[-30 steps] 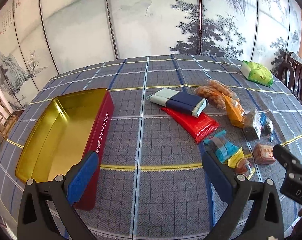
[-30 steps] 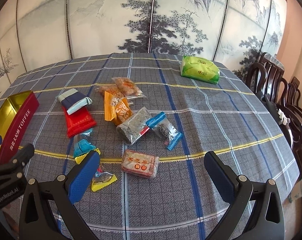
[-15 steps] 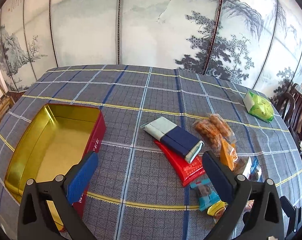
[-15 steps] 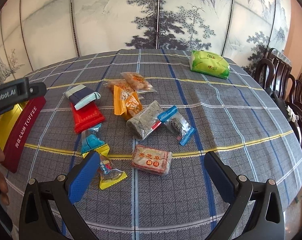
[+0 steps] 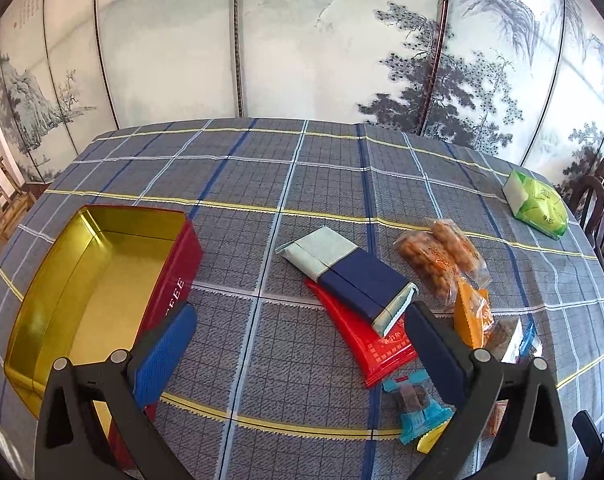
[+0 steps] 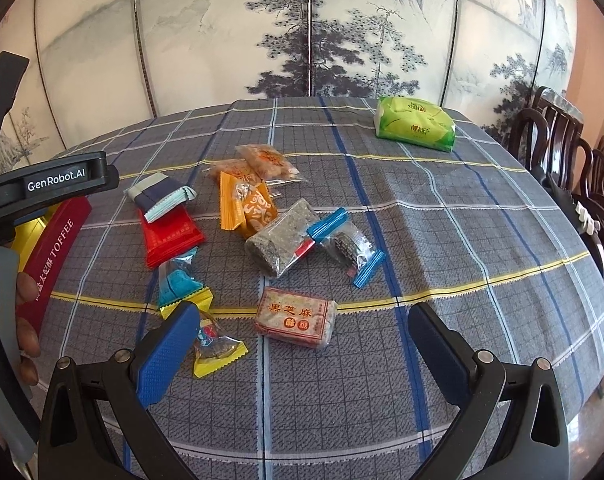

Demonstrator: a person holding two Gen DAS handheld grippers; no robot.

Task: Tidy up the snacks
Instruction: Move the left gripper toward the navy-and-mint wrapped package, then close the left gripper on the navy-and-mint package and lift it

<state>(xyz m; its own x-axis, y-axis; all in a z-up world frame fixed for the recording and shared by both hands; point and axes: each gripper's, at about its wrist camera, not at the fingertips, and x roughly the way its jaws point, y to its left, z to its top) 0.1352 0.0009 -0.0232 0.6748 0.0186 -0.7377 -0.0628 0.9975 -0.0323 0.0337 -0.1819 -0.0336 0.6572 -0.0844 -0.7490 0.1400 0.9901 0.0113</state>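
An open red toffee tin with a gold inside lies at the left of the table, also seen edge-on as the tin in the right wrist view. Snacks lie scattered in the middle: a navy and pale packet on a red packet, an orange packet, peanut bags, a brown sesame cake, a blue candy. My left gripper hangs open above the cloth between tin and red packet. My right gripper stands open just before the sesame cake.
A green tissue pack sits at the far right of the plaid tablecloth. Dark wooden chairs stand beyond the right edge. A painted folding screen closes off the back. A hand holds the left gripper's body.
My left gripper has risen and swung forward over the table, so the tin and the navy packet now appear farther ahead. My right gripper has edged closer to the snacks.
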